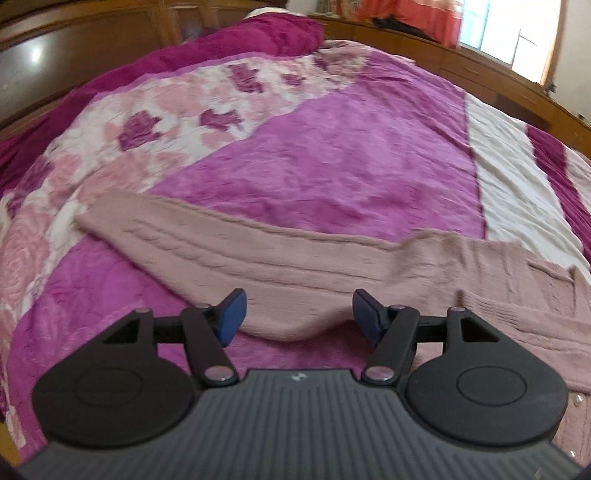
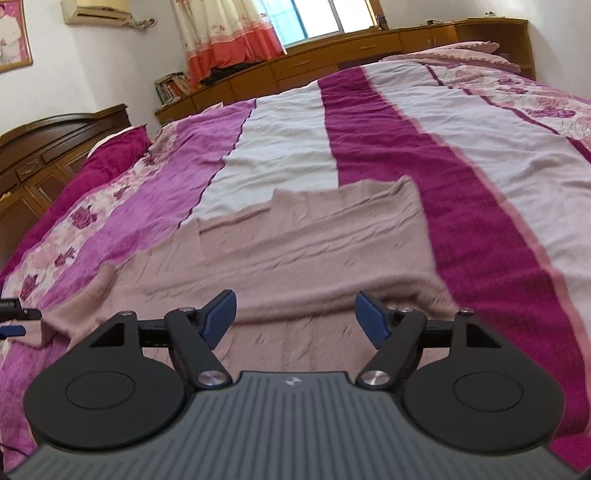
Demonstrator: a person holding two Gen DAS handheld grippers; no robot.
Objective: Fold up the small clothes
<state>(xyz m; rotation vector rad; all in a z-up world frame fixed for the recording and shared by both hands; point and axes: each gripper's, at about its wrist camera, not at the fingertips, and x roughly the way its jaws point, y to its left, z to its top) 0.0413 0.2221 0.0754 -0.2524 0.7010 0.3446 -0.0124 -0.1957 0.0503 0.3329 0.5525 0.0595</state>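
Observation:
A dusty-pink knitted cardigan lies flat on the bed. In the left wrist view one long sleeve stretches out to the left, and the body runs off to the right. My left gripper hovers over the sleeve's near edge, open, with nothing between its blue pads. In the right wrist view the cardigan's body lies spread in flat layers ahead. My right gripper stands open above it, holding nothing. The tip of the left gripper shows at the left edge of that view.
The bed is covered by a purple, white and magenta patterned bedspread. A dark wooden headboard and a magenta pillow lie at one end. A low wooden cabinet runs under the window on the bed's far side.

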